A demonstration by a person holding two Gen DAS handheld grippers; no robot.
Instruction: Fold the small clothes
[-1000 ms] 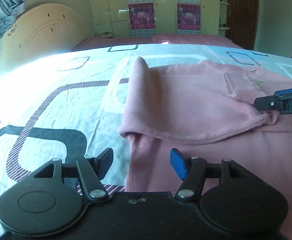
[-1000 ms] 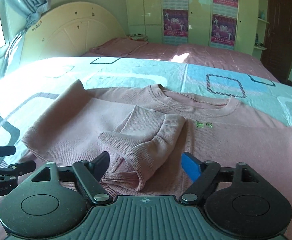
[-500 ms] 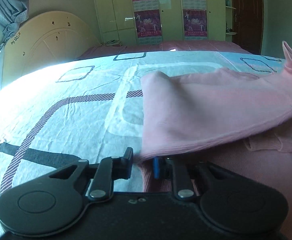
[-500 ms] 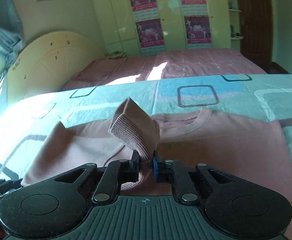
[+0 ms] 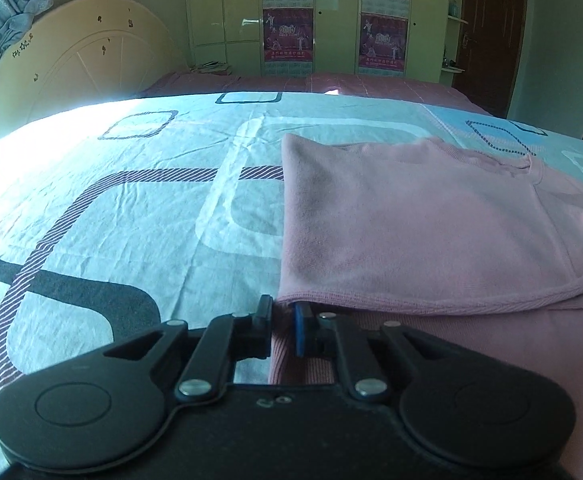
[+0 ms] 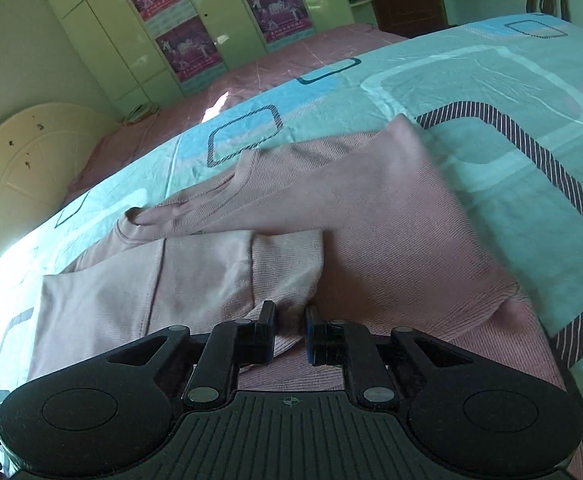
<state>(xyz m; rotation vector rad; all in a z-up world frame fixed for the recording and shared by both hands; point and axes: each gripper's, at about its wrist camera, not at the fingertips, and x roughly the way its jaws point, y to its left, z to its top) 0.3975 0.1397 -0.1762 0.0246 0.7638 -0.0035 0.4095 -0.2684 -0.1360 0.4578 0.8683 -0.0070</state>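
The pink sweater (image 5: pixel 411 220) is spread on the bed (image 5: pixel 131 208) ahead; its hem is pinched by the left tool (image 5: pixel 282 328), its cuff (image 6: pixel 287 264) by the right tool (image 6: pixel 290 330).

The bedsheet (image 5: pixel 139 216) is lying bare toward the headboard (image 5: pixel 79 68) side, giving room left of the pink sweater (image 5: pixel 411 216). The sweater is covering the near middle of the bed; the right gripper (image 6: pixel 289 332) is sitting close over its folded sleeve (image 6: pixel 251 264). Beyond its far shoulder, sheet is lying open to the bed's edge.
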